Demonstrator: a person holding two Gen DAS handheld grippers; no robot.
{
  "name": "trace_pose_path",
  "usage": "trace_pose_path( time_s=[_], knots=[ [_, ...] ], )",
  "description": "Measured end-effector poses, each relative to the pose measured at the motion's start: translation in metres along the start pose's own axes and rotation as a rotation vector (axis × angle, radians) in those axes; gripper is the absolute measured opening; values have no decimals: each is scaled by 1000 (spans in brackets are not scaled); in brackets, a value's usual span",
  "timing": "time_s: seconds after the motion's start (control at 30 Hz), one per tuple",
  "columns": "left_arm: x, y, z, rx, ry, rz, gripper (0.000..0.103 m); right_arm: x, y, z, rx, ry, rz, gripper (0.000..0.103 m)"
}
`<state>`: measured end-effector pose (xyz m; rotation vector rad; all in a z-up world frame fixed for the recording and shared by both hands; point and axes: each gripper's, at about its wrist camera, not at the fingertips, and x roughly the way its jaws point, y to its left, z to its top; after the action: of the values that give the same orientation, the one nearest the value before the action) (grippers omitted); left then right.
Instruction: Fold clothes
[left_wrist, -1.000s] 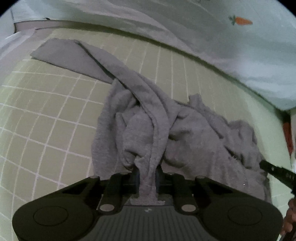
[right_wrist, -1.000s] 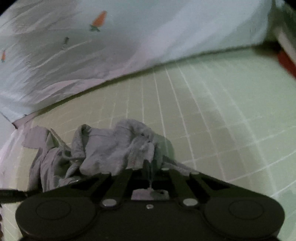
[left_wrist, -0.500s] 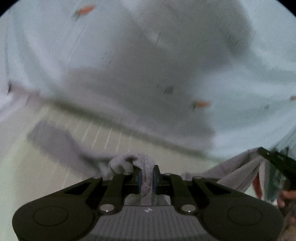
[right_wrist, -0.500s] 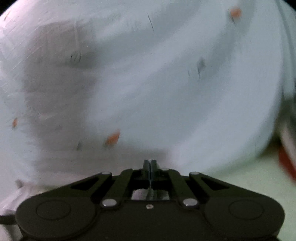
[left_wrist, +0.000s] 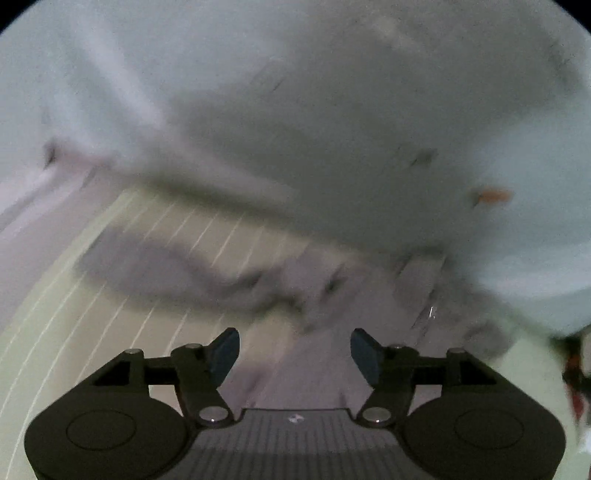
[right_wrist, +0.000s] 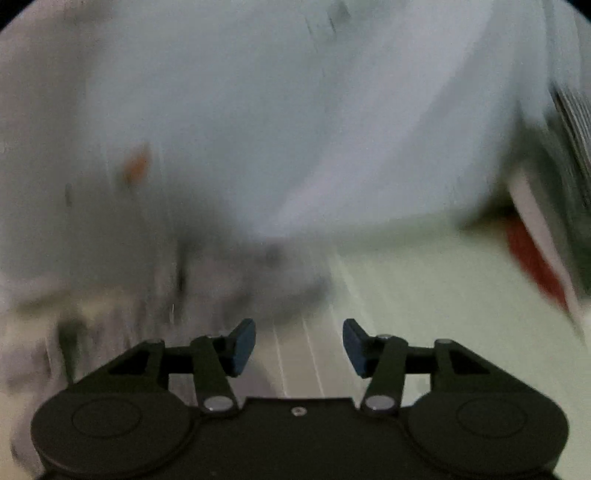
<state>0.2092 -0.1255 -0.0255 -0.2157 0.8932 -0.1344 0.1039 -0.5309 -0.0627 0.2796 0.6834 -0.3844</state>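
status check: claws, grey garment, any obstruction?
Left claw open, empty. Right claw open, empty. Grey garment loose on the green grid mat, heavily blurred. Nothing between claws and cloth.

- Your grey garment (left_wrist: 173, 266) lies on the pale green gridded mat, smeared by motion blur.
- In your left wrist view one long strip of it stretches off to the left, while the bulk spreads toward the centre and right, reaching down between the fingers.
- In your right wrist view it (right_wrist: 266, 280) shows as a dim grey heap left of centre; folds cannot be made out.
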Motion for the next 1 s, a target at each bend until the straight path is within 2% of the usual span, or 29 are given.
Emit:
trace_pose_path(
  time_s=[0.07,0.13,0.23,0.3,0.4,0.6,0.63,0.67,0.7,0.73,0.77,0.87,0.93,1.0],
  knots=[
    [-7,17,-27,-29,58,25,75,-6,-9,-41,19,103,4,53],
    [-15,29,-54,-47,110,38,75,-16,-11,-72,1,170,31,54],
    [-32,35,-80,-45,141,47,80,-31,-5,-109,-71,241,70,62],
    [-43,37,-94,-30,154,42,81,-34,-1,-122,-106,270,89,66],
    [-46,29,-97,25,150,34,85,-33,6,-133,-134,303,115,72],
    [-52,17,-98,85,119,27,88,-20,26,-143,-219,344,145,76],
    [-52,16,-98,88,117,30,88,-20,27,-144,-237,333,149,70],
    [-52,15,-98,90,115,33,88,-22,28,-144,-252,324,158,57],
    [-52,14,-97,92,113,37,88,-23,29,-144,-266,315,167,47],
    [-51,13,-96,95,111,39,88,-24,29,-143,-269,309,182,29],
    [-50,12,-95,99,109,41,88,-24,27,-141,-263,308,193,22],
    [-48,8,-91,115,109,47,89,-24,15,-136,-248,298,180,12],
    [-47,6,-89,131,113,51,89,-23,2,-133,-280,269,109,10],
    [-45,4,-88,142,116,55,89,-15,-29,-119,-297,240,-8,9]
  ],
)
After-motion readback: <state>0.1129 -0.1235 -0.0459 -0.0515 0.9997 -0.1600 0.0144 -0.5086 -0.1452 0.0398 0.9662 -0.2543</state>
